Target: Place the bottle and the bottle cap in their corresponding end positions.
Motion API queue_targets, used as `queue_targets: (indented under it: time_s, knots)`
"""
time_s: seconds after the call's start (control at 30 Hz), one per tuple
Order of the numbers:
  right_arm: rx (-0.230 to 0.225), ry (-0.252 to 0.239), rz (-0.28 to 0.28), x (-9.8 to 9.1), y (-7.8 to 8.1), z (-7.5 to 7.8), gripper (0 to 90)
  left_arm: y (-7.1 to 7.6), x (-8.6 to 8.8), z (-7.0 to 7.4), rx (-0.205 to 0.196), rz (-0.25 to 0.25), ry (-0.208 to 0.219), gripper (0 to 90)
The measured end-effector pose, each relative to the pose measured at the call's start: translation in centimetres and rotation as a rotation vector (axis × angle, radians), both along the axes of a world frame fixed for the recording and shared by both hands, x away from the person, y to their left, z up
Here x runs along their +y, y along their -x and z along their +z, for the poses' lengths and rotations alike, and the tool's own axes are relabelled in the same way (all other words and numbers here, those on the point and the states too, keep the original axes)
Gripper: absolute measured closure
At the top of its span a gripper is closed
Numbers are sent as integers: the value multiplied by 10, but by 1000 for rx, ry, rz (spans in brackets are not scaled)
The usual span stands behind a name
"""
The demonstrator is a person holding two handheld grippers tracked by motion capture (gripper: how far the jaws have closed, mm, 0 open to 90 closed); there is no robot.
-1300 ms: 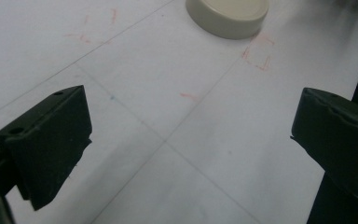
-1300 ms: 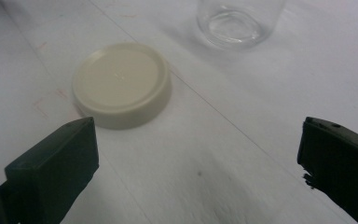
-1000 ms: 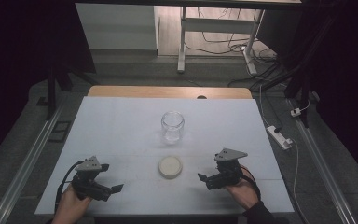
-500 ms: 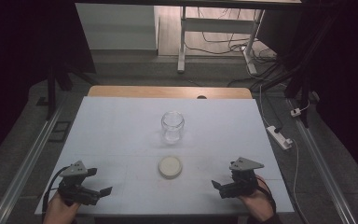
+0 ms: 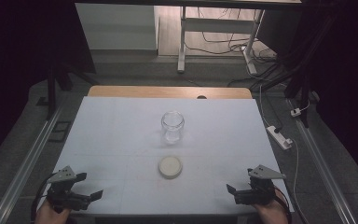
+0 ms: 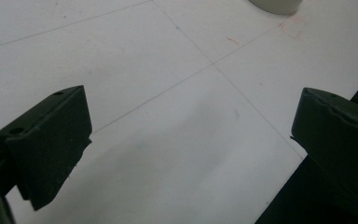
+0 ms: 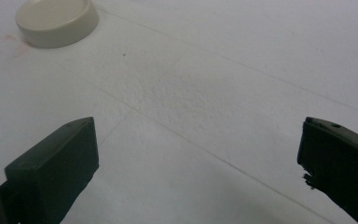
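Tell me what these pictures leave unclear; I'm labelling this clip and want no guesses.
- Glass jar, high view: too small to tell whether anything is inside.
- Cream lid, left gripper view: cut off by the top edge.
- Person's hands, high view: cut off by the bottom edge behind the left gripper and right gripper.

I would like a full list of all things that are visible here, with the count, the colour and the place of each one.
glass jar: 1, clear, upright near the middle of the table, open at the top
lid: 1, cream, flat on the table just in front of the jar, apart from it
table: 1, white top with a wooden strip at the far edge
power strip: 1, white, on the floor right of the table
desk frame: 1, white legs, behind the table
left tongs: 1, black, open, at the near left edge of the table
right tongs: 1, black, open, at the near right edge
hands: 2, at the bottom edge, holding the tongs
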State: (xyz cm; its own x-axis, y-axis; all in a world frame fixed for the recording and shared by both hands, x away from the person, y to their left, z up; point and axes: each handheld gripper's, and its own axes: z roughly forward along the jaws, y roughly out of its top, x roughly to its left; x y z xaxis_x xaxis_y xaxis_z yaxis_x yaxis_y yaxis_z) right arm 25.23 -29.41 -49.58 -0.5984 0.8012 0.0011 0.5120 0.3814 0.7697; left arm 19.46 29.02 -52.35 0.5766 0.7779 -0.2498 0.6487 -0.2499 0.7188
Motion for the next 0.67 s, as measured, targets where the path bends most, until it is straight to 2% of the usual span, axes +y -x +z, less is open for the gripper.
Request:
queue_targets:
  time_s: [0.33, 0.57, 0.67]
  knots:
    - [25, -17, -32, -11, 9, 0, 0, 8, 6, -2, 8, 34, -24, 0]
    - [43, -6, -31, -14, 13, 0, 0, 12, 6, -2, 26, 59, -76, 0]
    - [53, -8, -29, -15, 14, 0, 0, 12, 4, -2, 29, 58, -84, 0]
